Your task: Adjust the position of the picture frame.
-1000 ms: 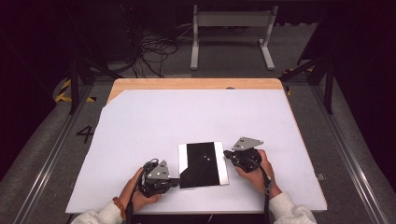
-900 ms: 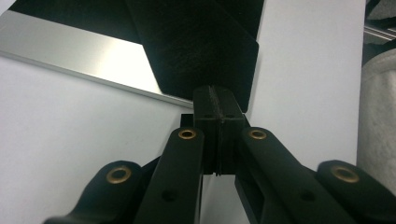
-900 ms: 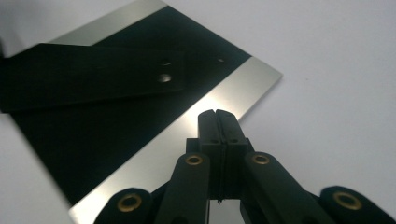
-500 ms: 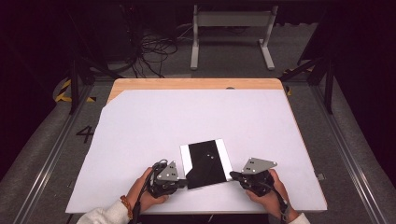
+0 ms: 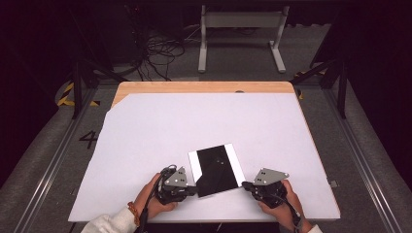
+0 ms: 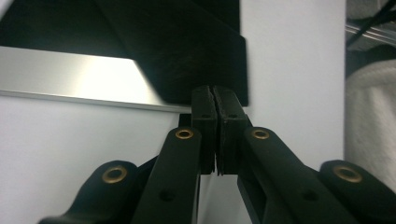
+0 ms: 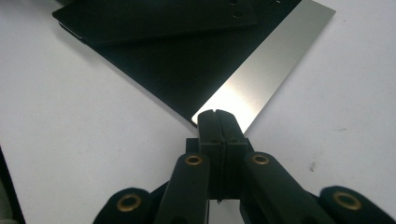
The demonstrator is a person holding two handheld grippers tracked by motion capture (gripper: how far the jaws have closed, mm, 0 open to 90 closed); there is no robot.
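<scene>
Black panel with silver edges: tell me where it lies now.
In the high view the black panel lies flat near the table's front edge, between the left gripper and right gripper.

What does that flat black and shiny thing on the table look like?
The flat plate is thin and rectangular, with a black middle and shiny silvery strips along two sides. It lies flat, turned askew, on the white table near the person. The left tongs are closed at one corner, and the right tongs are closed at another.

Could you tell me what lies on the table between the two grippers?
In the high view, the black panel with silver side strips lies between the left gripper and the right gripper, each at a near corner.
</scene>
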